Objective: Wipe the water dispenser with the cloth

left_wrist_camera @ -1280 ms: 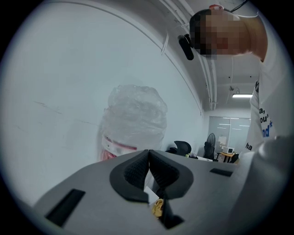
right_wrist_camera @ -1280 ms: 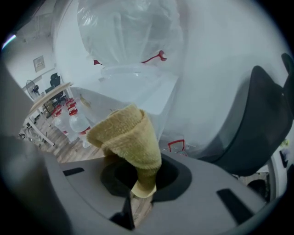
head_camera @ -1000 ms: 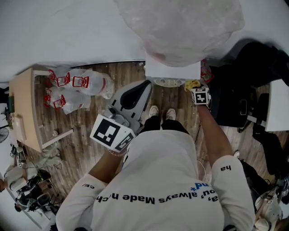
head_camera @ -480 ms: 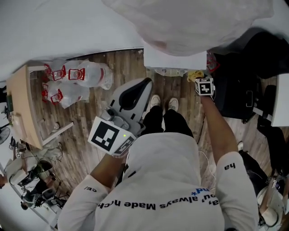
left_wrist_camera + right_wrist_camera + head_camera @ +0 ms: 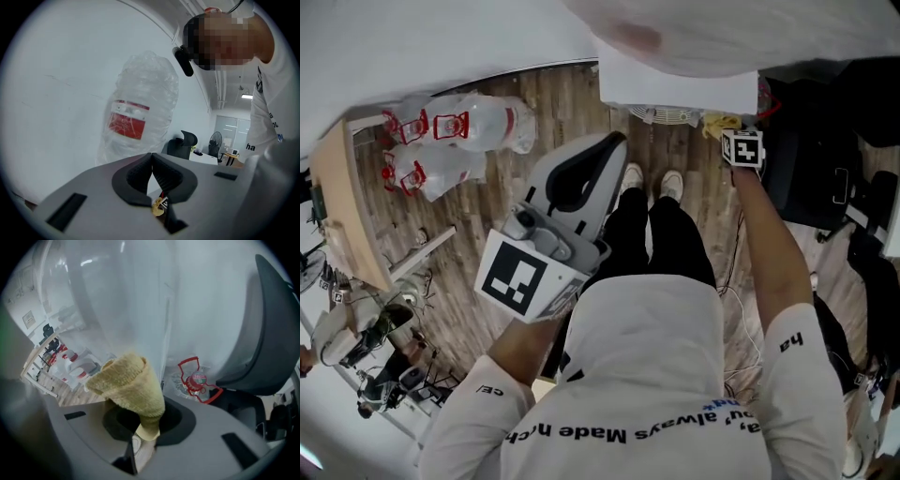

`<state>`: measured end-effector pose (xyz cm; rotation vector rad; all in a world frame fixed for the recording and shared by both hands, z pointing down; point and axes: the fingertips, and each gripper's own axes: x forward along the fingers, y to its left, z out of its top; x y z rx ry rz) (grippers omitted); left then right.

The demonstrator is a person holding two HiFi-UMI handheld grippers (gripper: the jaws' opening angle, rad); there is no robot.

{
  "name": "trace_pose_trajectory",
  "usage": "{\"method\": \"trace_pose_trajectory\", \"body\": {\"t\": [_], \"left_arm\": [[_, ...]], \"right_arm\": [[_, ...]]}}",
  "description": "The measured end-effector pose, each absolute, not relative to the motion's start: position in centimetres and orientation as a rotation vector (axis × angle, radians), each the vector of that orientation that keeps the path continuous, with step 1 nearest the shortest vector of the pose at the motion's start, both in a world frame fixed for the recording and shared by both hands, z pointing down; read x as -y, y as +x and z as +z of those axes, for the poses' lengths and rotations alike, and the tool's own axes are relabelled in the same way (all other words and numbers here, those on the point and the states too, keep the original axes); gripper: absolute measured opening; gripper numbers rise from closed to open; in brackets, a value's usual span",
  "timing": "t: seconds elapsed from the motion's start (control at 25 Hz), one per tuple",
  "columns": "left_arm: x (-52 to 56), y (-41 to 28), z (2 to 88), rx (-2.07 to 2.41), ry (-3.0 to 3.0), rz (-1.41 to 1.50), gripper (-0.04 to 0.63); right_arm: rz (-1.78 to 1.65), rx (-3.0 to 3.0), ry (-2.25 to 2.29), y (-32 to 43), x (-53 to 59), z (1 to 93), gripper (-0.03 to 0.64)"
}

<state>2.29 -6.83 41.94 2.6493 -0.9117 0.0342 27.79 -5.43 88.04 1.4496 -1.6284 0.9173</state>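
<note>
The right claw (image 5: 143,420) is clamped on a yellow cloth (image 5: 130,380), a nubbly terry piece rolled into a blunt cone that stands up out of the jaws. Just behind the cloth rises the big bottle (image 5: 117,301) of the water dispenser (image 5: 675,89), smooth, clear and rounded. Whether cloth and bottle touch cannot be told.

The head view places this claw at the front right corner of the dispenser's flat white top, the cloth just beside its edge. It also shows the wood-plank floor (image 5: 487,281).

The left claw (image 5: 152,159) is closed, its ribbed black pads pressed together with nothing between them. It is held apart from the dispenser, out in front of the person's chest.

Its own view looks up at the bottle from the other side, and only there do the crinkled plastic wrap and red label (image 5: 128,119) show.

Spare bottles (image 5: 455,141) with red handles lie on the floor beside a pale wooden counter (image 5: 337,206).
</note>
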Motion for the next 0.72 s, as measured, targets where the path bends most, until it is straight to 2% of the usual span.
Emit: {"method": "trace_pose_trajectory", "body": {"t": [0.36, 0.72], "left_arm": [[6.6, 2.5, 44.7, 0.919, 2.633, 0.033, 0.020], [6.2, 2.2, 47.6, 0.941, 2.602, 0.081, 0.020]], "right_arm": [[1.019, 1.591, 1.582, 30.7, 7.3, 90.9, 0.060], [1.144, 1.581, 1.608, 30.0, 6.5, 94.6, 0.060]]}}
